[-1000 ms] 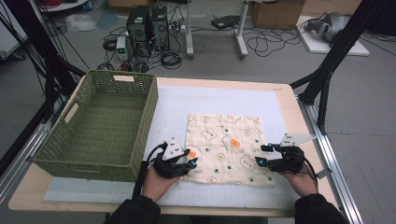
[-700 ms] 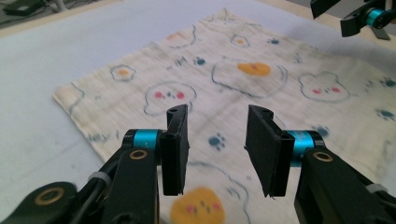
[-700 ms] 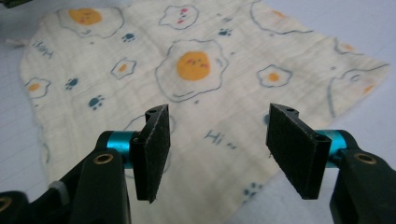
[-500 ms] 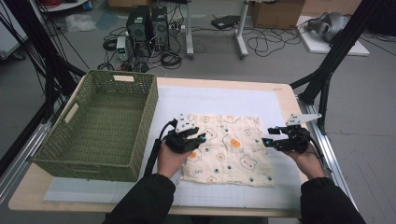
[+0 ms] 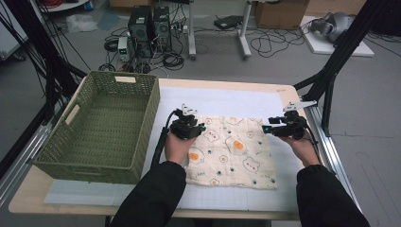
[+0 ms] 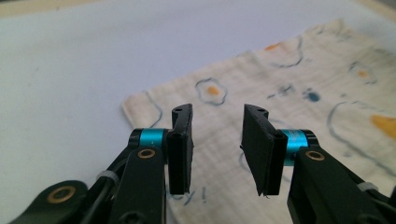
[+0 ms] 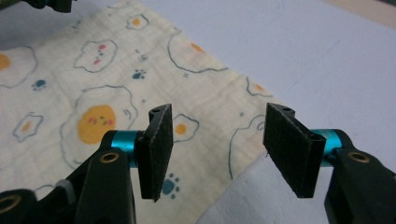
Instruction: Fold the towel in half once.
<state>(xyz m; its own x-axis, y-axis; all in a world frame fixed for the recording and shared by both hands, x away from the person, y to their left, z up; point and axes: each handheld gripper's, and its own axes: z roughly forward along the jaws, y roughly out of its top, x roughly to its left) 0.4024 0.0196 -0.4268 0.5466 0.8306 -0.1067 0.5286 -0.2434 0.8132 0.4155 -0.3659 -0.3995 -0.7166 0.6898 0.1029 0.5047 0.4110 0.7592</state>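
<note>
With the cloth lying flat on the table, both grippers, left and right, gape empty over its far corners; lower each squarely and pinch only fabric edge, not mat

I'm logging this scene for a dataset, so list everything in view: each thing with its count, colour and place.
Printed muslin cloth: one, cream with fried-egg pattern, flat on the mat between the grippers.
Woven basket: one, green, left part of the table.
Grid mat: one, white, under cloth and basket.
Wooden table: one, light brown.
Computer towers: two, black, on the floor beyond the table.
Cardboard box: one, brown, far floor.
Left gripper: one, black, open, over the cloth's far left corner.
Right gripper: one, black, open, over the far right corner.
Sleeves: two, black.
</note>
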